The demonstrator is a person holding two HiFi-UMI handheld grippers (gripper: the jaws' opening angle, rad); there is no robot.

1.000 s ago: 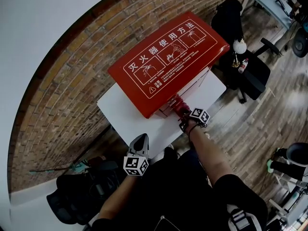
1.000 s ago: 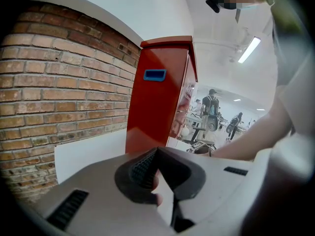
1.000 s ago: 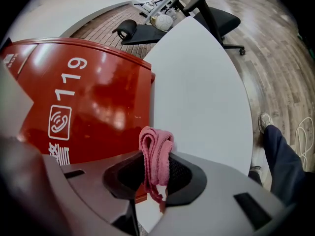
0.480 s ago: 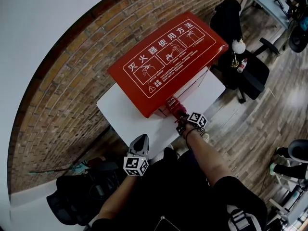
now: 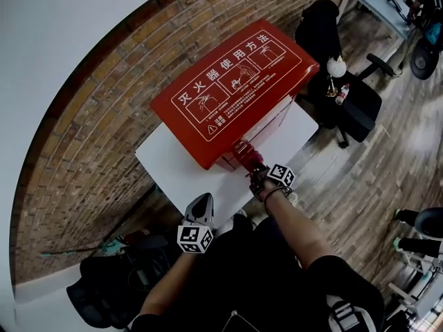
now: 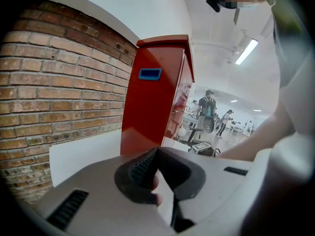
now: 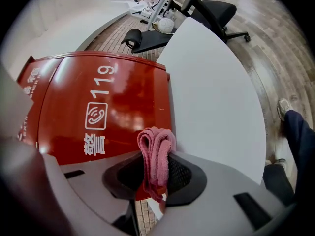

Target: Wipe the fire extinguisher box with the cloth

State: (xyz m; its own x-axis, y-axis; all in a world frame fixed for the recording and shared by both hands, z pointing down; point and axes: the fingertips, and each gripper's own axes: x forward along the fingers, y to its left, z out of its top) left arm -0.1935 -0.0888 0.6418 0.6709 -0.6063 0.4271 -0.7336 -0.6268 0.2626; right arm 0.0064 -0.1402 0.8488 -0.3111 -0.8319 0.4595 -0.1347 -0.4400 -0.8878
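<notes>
The cloth (image 7: 156, 151), judged soft and limp, is clamped at its fold by the right gripper (image 7: 155, 175), lower centre; the left gripper (image 6: 155, 175) is closed, empty.

The head view is dim and evenly lit, bent hard by the fisheye lens, with dark corners. In the left gripper view a ceiling light strip (image 6: 244, 52) at upper right glares and the background washes out. In the right gripper view, mottled reflections lie on the fire extinguisher box (image 7: 98, 107).
</notes>
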